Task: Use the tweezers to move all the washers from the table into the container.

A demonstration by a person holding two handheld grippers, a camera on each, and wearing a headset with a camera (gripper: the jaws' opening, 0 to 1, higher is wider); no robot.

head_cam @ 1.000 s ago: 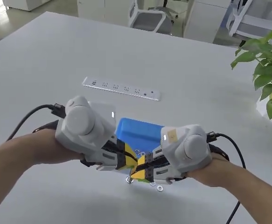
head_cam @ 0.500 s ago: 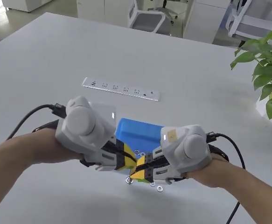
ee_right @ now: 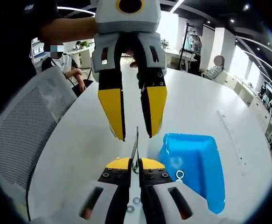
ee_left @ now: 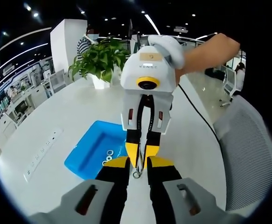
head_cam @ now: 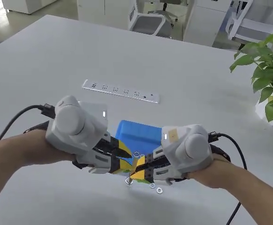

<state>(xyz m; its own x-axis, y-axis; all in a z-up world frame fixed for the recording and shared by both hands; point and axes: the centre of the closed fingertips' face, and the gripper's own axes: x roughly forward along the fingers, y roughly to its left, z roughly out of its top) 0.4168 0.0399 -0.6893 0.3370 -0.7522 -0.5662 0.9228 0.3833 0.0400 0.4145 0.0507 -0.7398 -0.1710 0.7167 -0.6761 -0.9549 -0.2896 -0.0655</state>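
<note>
I look down at the big white table (head_cam: 56, 51); my two grippers meet nose to nose close to me, just in front of the blue container (head_cam: 141, 129). The right gripper (ee_right: 135, 165) has its jaws pressed together on the tweezers (ee_right: 135, 142); the thin metal sticks up from between its yellow tips. The left gripper (ee_left: 138, 163) has its jaws apart; in the right gripper view the end of the tweezers pokes into the gap between them, and I cannot see it touch either one. In the left gripper view a little ring shows by the end of the tweezers; I cannot tell if the tweezers are holding it. Three washers (head_cam: 159, 190) lie on the table right under the grippers, on the side near me, outside the container; they are small and close together. More washers in the container (ee_left: 109, 152) sit on its blue floor. A long white power strip (head_cam: 121, 90) lies farther away on the table, past the container; a green plant (head_cam: 262, 65) stands off to the right.
</note>
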